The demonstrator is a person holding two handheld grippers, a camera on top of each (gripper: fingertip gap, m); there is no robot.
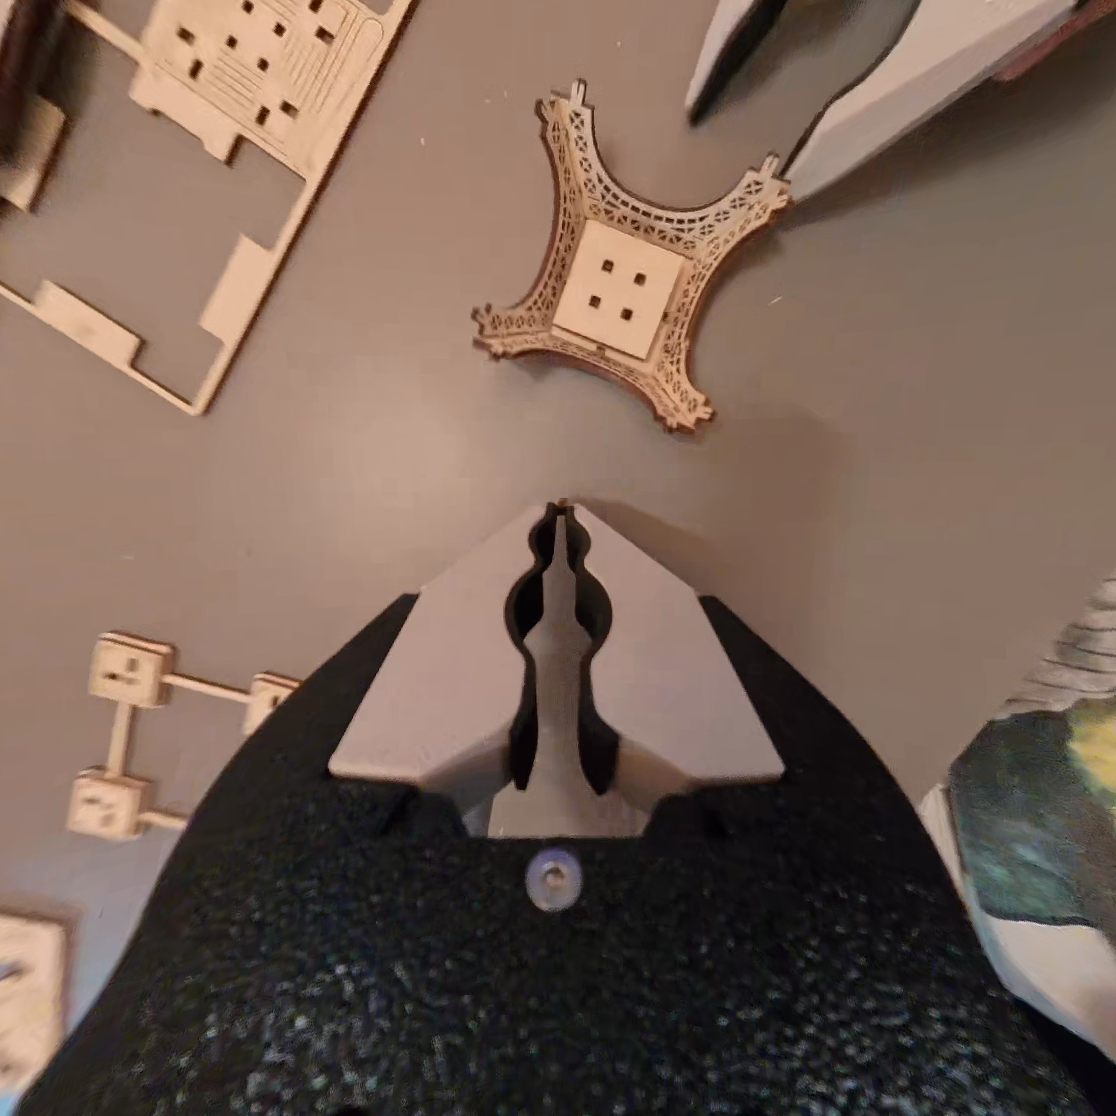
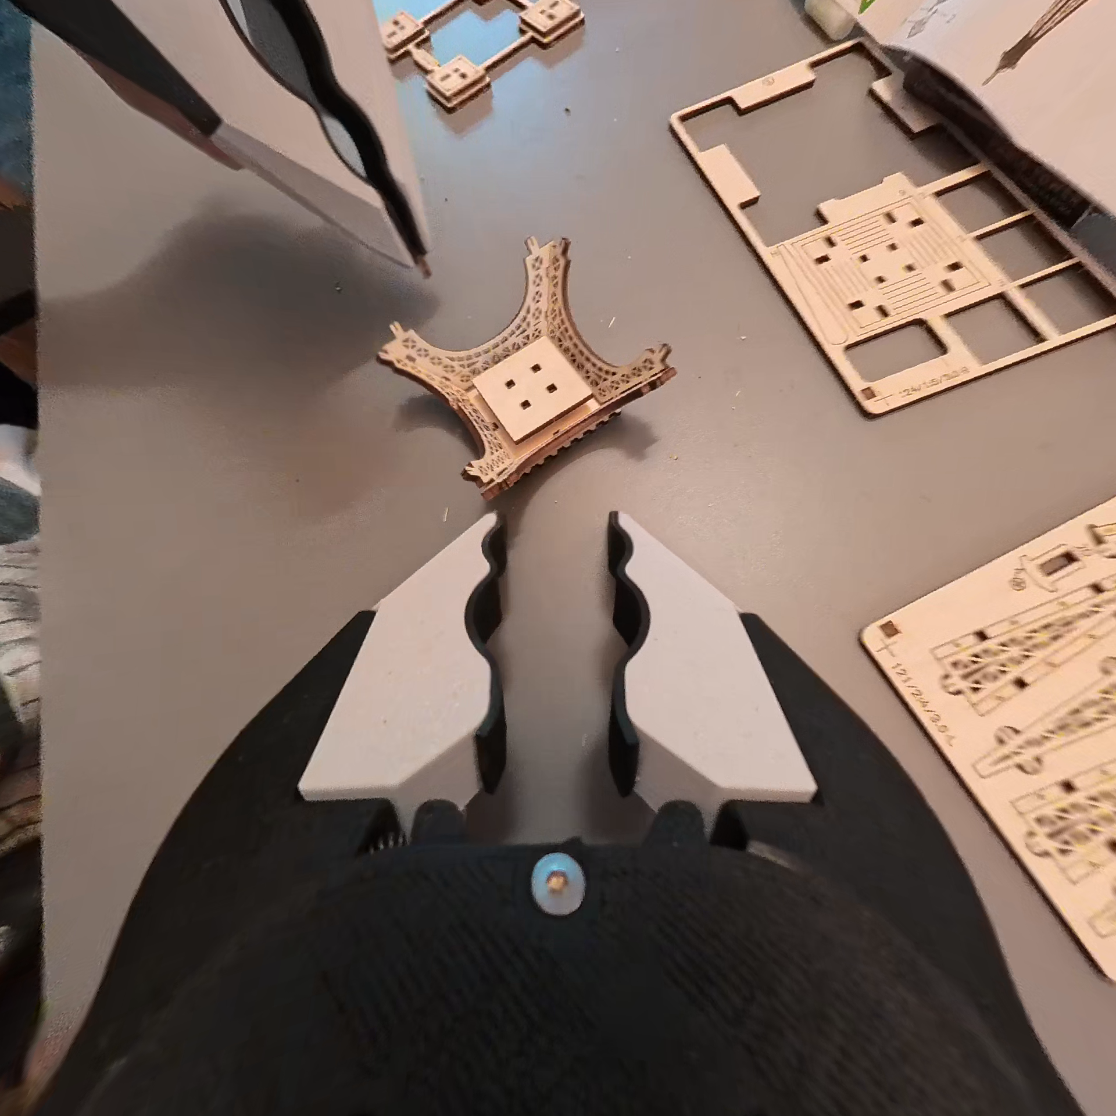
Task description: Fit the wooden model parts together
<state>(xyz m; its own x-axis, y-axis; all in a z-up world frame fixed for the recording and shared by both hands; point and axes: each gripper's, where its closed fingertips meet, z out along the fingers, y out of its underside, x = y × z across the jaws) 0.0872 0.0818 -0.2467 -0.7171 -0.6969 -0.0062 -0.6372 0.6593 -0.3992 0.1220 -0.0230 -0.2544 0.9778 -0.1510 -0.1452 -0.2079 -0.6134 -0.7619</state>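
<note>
A wooden lattice tower base (image 1: pixel 610 284) with four splayed legs and a square plate with four square holes lies on the grey table (image 1: pixel 362 471). It also shows in the right wrist view (image 2: pixel 531 392). My left gripper (image 1: pixel 561 507) is shut, with a small brown wooden bit pinched at its tips, a short way in front of the base. It shows at the upper left of the right wrist view (image 2: pixel 423 266). My right gripper (image 2: pixel 552 525) is open and empty just before the base. It shows in the left wrist view (image 1: pixel 740 151) beyond the base.
A punched-out wooden sheet frame (image 1: pixel 181 241) (image 2: pixel 906 272) lies to one side. A square frame part with corner blocks (image 1: pixel 127 724) (image 2: pixel 483 48) lies apart. A sheet of uncut parts (image 2: pixel 1026 755) and a booklet (image 2: pixel 996 90) lie at the right. My right fingertips sit around 12 cm from my left ones.
</note>
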